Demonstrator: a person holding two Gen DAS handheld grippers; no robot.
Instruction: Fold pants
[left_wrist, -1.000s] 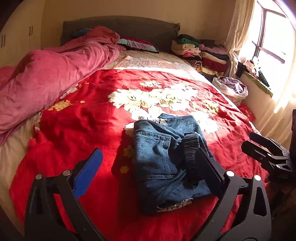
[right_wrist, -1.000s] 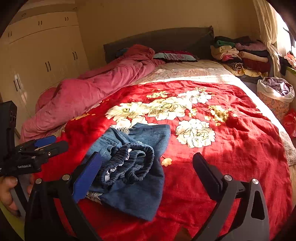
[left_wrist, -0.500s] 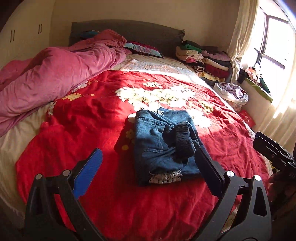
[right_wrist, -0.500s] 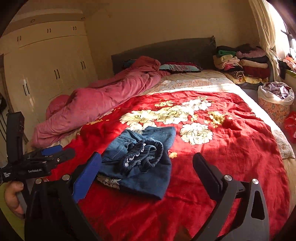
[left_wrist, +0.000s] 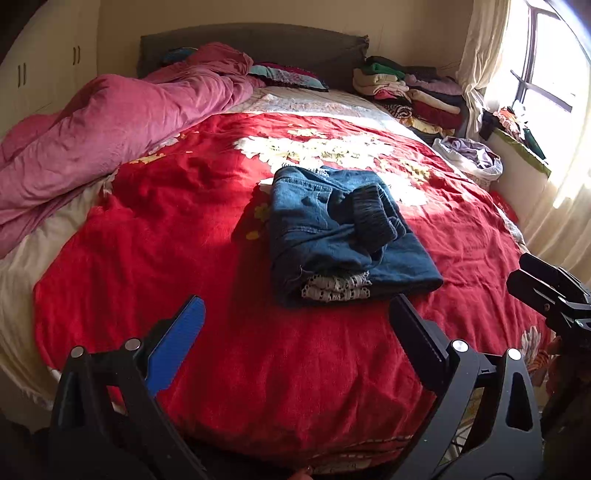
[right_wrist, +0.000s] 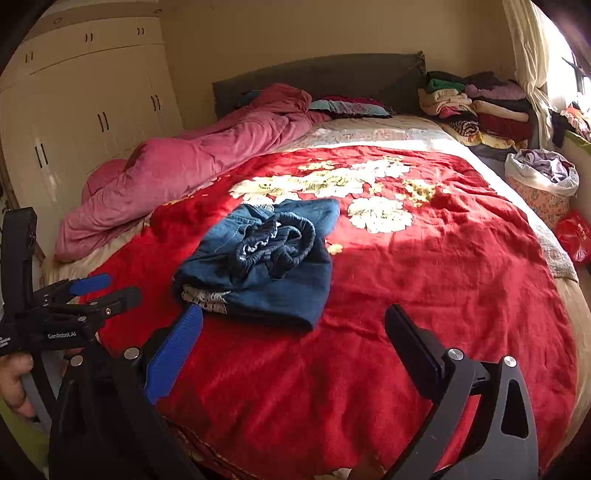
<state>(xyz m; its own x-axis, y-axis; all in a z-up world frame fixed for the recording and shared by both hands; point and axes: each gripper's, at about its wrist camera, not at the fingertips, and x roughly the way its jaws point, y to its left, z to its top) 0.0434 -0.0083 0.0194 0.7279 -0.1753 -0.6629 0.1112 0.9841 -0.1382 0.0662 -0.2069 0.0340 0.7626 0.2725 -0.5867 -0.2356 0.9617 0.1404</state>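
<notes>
Sunlit bedroom, with a red floral blanket (left_wrist: 155, 229) spread over a wide bed (right_wrist: 569, 302) that fills both wrist views. Nearest the lens, the left tongs (left_wrist: 295, 328) hang above the foot of the bed with their jaws spread wide and nothing between them, one finger faced in blue, the other black. The right tongs (right_wrist: 293, 334) hang likewise over the near blanket, wide open and empty. In the right wrist view a hand (right_wrist: 13, 384) grips the handle of the left tool at the lower left edge.

Just beyond both pairs of tongs, clear of their fingers, the pants (left_wrist: 332, 236) lie folded into a compact blue denim bundle near the middle of the blanket. A dark gathered waistband (right_wrist: 280, 245) sits bunched on top, and a strip of white lace trim (left_wrist: 336, 288) shows at the near edge of the bundle.

Behind the pants, white and yellow flowers are printed across the blanket. A rumpled pink quilt (left_wrist: 110, 125) runs along the left side of the bed up to the dark headboard (right_wrist: 325, 77). Folded clothes (left_wrist: 410, 96) are stacked at the far right corner, with a lined basket (right_wrist: 541, 184) on the floor beside the bed. Cream wardrobe doors (right_wrist: 85, 110) stand at far left; a curtained window (left_wrist: 546, 81) glares at far right.
</notes>
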